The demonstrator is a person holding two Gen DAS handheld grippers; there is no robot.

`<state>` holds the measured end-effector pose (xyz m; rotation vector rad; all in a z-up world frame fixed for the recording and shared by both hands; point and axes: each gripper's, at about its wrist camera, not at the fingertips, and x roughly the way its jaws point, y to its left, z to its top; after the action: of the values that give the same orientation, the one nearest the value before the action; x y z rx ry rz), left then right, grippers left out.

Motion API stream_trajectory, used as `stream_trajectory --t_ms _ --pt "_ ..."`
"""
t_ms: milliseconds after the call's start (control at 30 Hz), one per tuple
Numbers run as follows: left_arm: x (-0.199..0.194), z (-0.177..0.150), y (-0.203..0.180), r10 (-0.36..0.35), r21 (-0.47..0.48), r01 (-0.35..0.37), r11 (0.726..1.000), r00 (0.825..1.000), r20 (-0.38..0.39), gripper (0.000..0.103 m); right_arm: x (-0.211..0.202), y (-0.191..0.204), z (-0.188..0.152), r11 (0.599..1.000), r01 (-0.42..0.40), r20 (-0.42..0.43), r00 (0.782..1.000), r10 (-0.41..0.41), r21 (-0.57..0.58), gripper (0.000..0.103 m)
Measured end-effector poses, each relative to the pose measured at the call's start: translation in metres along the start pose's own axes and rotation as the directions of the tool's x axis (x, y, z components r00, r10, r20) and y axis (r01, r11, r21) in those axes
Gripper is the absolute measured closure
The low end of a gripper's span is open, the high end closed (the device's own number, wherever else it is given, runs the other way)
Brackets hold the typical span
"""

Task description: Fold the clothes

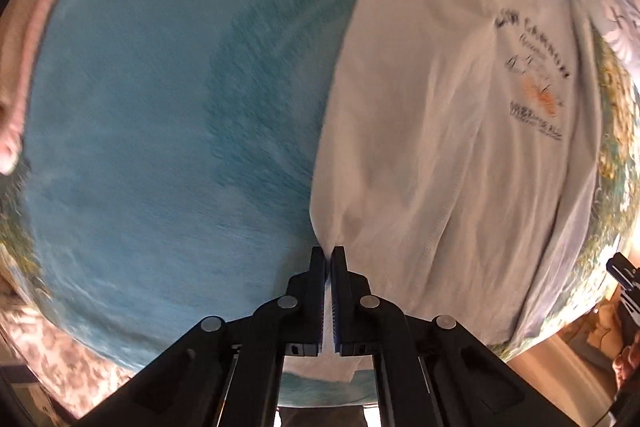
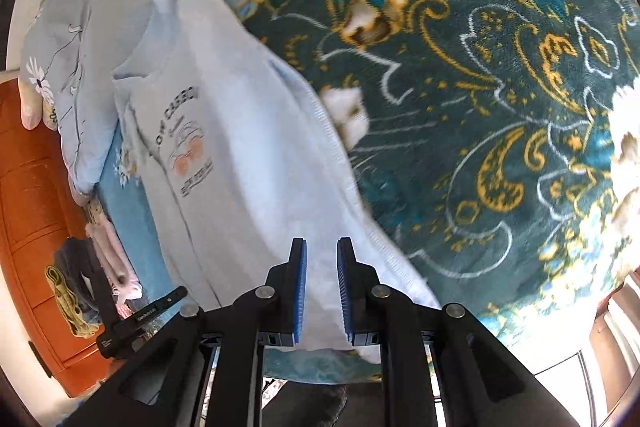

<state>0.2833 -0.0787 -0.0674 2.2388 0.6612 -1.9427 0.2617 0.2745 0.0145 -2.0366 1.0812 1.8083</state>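
A white T-shirt [image 1: 440, 131] with a dark and orange chest print lies spread on a blue blanket [image 1: 152, 115], collar at the far end. My left gripper [image 1: 328, 254] is shut on a bunched bit of the shirt's near left edge, and the cloth pulls into folds toward the pads. In the right wrist view the same T-shirt [image 2: 240, 163] runs from the upper left down under my right gripper [image 2: 322, 247]. Its blue pads stand a little apart, with shirt cloth showing in the gap below them and neither pad pressing on it.
A teal blanket [image 2: 480, 75] with gold flowers covers the right side. A pale blue daisy pillow [image 2: 76, 39] lies at the shirt's far end. Folded pink clothes [image 2: 114, 259] and a dark pile [image 2: 76, 287] sit near an orange wooden cabinet [image 2: 36, 227]. Pink cloth [image 1: 24, 75] lies at the left.
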Motion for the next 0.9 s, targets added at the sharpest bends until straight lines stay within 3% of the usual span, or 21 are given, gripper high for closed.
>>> stream_trajectory --t_ms 100,200,267,367,467,567,633,767,900 --pt "-0.023 0.016 0.026 0.060 -0.003 -0.060 0.998 0.997 0.041 0.100 -0.004 0.010 -0.015 1.000 0.009 0.013 1.000 -0.009 0.006 0.088" --pt "-0.041 0.045 0.054 0.185 0.012 -0.187 0.982 0.979 0.083 0.100 -0.005 0.010 -0.025 0.999 0.028 0.022 0.999 -0.029 0.024 0.088" --pt "-0.052 0.070 0.073 0.291 0.017 -0.295 0.955 0.950 0.111 0.100 -0.009 0.004 -0.038 0.998 0.039 0.032 0.999 -0.040 0.052 0.088" --pt "-0.074 0.120 0.103 0.433 -0.018 -0.436 0.900 0.889 0.148 0.100 -0.015 -0.011 -0.054 0.993 0.058 0.044 0.997 -0.063 0.106 0.088" --pt "-0.097 0.162 0.127 0.480 -0.088 -0.471 0.877 0.865 0.145 0.098 -0.017 -0.033 -0.072 0.983 0.061 0.053 0.996 -0.071 0.175 0.085" --pt "-0.104 0.173 0.133 0.482 -0.105 -0.471 0.876 0.863 0.149 0.096 -0.017 -0.061 -0.092 0.964 0.038 0.060 0.997 -0.056 0.263 0.067" --pt "-0.104 0.172 0.125 0.463 -0.075 -0.457 0.886 0.877 0.131 0.093 -0.013 -0.075 -0.102 0.949 0.014 0.063 0.997 -0.036 0.315 0.066" --pt "-0.105 0.153 0.099 0.401 -0.025 -0.401 0.916 0.909 0.110 0.065 0.006 -0.102 -0.122 0.903 -0.047 0.076 0.997 0.016 0.428 0.064" --pt "-0.100 0.119 0.067 0.318 -0.011 -0.319 0.948 0.943 0.094 0.055 0.026 -0.119 -0.132 0.866 -0.082 0.096 0.995 0.040 0.493 0.064"
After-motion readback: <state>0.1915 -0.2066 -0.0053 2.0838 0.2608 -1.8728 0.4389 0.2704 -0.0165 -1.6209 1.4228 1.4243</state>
